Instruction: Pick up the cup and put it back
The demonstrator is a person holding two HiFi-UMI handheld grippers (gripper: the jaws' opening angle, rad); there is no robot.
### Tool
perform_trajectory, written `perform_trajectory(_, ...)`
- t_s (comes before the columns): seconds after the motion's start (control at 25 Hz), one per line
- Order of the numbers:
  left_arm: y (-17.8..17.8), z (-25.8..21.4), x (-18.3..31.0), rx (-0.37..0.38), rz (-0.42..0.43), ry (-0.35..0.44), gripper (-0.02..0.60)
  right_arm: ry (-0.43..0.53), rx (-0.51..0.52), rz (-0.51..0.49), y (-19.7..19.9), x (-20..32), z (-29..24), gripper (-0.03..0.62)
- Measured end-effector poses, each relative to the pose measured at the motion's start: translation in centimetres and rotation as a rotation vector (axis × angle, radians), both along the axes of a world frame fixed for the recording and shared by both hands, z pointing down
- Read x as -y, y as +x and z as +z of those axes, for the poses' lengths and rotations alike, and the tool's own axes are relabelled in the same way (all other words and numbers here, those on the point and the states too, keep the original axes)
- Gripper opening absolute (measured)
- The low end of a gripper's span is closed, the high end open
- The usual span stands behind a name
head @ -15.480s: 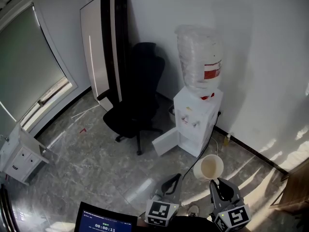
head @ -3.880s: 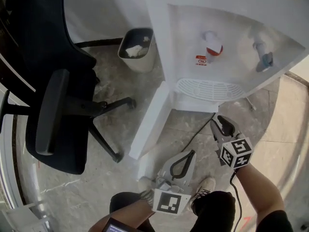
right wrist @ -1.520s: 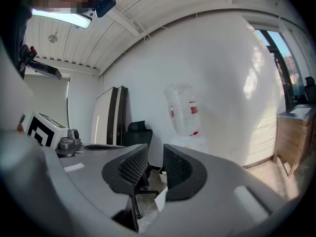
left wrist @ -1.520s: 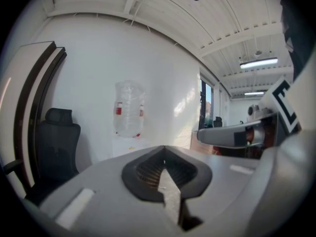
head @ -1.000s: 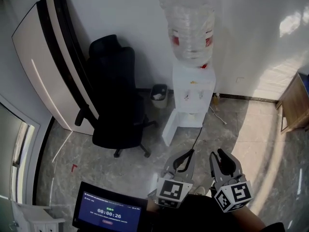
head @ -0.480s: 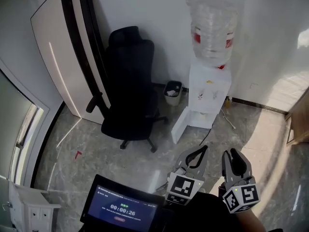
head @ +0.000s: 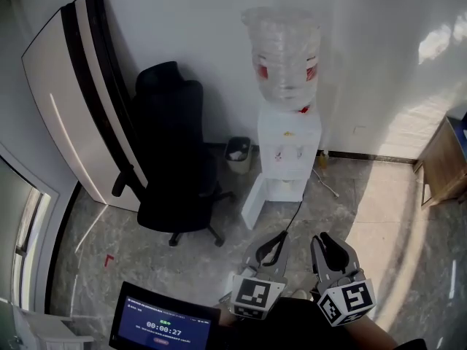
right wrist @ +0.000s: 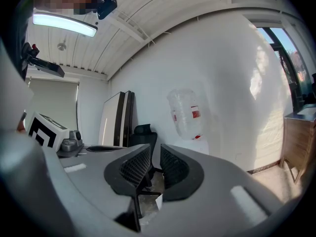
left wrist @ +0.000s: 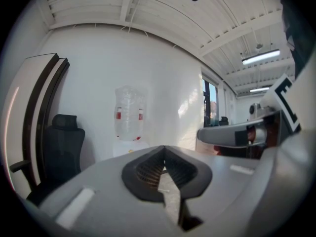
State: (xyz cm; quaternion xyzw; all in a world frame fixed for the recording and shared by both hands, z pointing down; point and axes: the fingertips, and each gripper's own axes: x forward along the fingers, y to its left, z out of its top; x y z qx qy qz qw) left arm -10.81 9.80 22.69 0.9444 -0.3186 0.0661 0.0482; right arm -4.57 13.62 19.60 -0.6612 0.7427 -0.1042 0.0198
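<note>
No cup shows in any view. The white water dispenser (head: 287, 159) with its clear bottle (head: 283, 53) stands against the far wall, a few steps ahead. Both grippers hang low in front of me, well short of it. My left gripper (head: 281, 237) is shut, its fingertips meeting with nothing between them; in the left gripper view the left gripper (left wrist: 164, 150) points toward the dispenser (left wrist: 129, 146). My right gripper (head: 327, 239) keeps a narrow gap and its jaws are closing on nothing. In the right gripper view the right gripper (right wrist: 154, 151) aims at the room with the bottle (right wrist: 185, 112) beyond.
A black office chair (head: 171, 162) stands left of the dispenser, with a small waste bin (head: 237, 154) between them. A tall white panel (head: 69, 108) leans on the left wall. A wooden cabinet (head: 441, 168) is at the right. A tablet (head: 164, 328) sits at the bottom left.
The right gripper's jaws have drawn closer together. The head view has swung, so the dispenser sits nearer the middle. Both grippers stay low in front of me.
</note>
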Motion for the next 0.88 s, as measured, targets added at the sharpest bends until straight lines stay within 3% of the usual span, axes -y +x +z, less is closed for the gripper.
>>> perform_trajectory(0.36, -0.31, 0.01, 0.83, 0.022, 0.007, -0.006, 0.003, -0.010, -0.003, 0.024, -0.02, 0.78, -0.05, 0.011)
perform_trajectory(0.88, -0.81, 0.14, 0.71, 0.034, 0.002, -0.003, 0.003, 0.004, -0.013, 0.010, -0.63, 0.79, -0.12, 0.008)
